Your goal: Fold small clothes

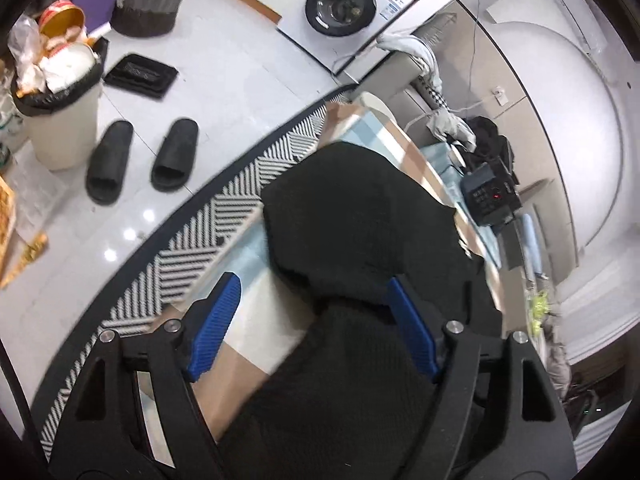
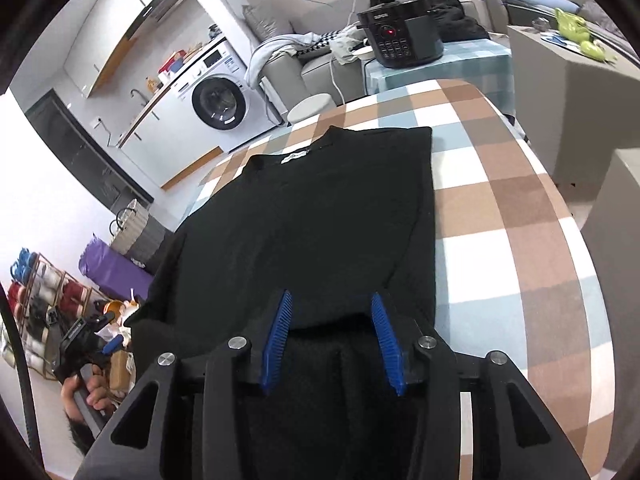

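We have our black T-shirt [image 2: 320, 208] spread ahead of the right gripper [image 2: 331, 308] on the checked tablecloth [image 2: 520, 208], unfolded. Both the right and left gripper [image 1: 312, 292] are spread over its hem; every fold remains.

I cannot read any text with certainty. The black cooker [image 2: 402, 36] carries a small white brand word above its red light, but it is too small to read. The white neck label [image 2: 295, 157] of the black shirt [image 2: 304, 224] shows marks I cannot make out. The washing machine [image 2: 214, 90] panel is illegible.
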### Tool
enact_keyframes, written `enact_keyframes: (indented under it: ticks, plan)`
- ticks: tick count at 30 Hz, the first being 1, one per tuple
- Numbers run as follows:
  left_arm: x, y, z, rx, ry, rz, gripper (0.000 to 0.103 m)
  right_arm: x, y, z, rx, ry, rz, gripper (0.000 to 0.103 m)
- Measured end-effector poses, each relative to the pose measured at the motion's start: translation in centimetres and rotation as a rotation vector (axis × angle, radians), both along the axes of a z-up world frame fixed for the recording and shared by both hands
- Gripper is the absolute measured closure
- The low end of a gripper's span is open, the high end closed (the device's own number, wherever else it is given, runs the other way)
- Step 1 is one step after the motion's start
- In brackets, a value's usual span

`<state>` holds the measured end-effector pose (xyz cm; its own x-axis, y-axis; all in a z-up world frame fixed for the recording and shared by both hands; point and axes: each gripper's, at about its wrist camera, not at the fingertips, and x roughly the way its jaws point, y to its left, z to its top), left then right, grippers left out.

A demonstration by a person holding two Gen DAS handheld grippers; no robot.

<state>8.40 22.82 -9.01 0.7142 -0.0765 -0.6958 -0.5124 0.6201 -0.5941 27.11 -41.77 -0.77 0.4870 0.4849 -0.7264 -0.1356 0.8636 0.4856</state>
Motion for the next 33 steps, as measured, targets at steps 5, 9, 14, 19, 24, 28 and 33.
enact_keyframes:
  ticks: [5, 9, 14, 19, 24, 28, 33]
  plan:
    - [2.0, -2.1, -0.7, -0.060, -0.005, -0.060, 0.029, -0.4, -0.4, -0.2, 0.027, 0.006, -0.007, 0.060]
    - [4.0, -2.7, -1.8, -0.036, 0.030, -0.044, 0.029, -0.5, -0.6, -0.4, 0.044, 0.010, -0.014, 0.060]
    - [6.3, -3.1, -1.7, 0.063, 0.047, -0.012, 0.059, -0.5, -0.7, -1.1, 0.052, 0.032, -0.015, 0.060]
    - [8.1, -4.8, -0.1, 0.239, 0.043, -0.018, 0.097, -0.4, -1.0, -1.6, 0.064, 0.042, -0.019, 0.060]
    - [8.6, -6.9, 2.7, 0.388, 0.007, -0.044, 0.098, -0.5, -1.3, -1.6, 0.062, 0.047, -0.024, 0.060]
    - [8.0, -7.6, 4.6, 0.410, -0.024, -0.062, 0.098, -1.0, -1.4, -1.2, 0.061, 0.035, -0.033, 0.060]
    - [8.5, -8.5, 6.7, 0.425, -0.059, -0.081, 0.099, -1.5, -1.5, -0.8, 0.054, 0.025, -0.044, 0.060]
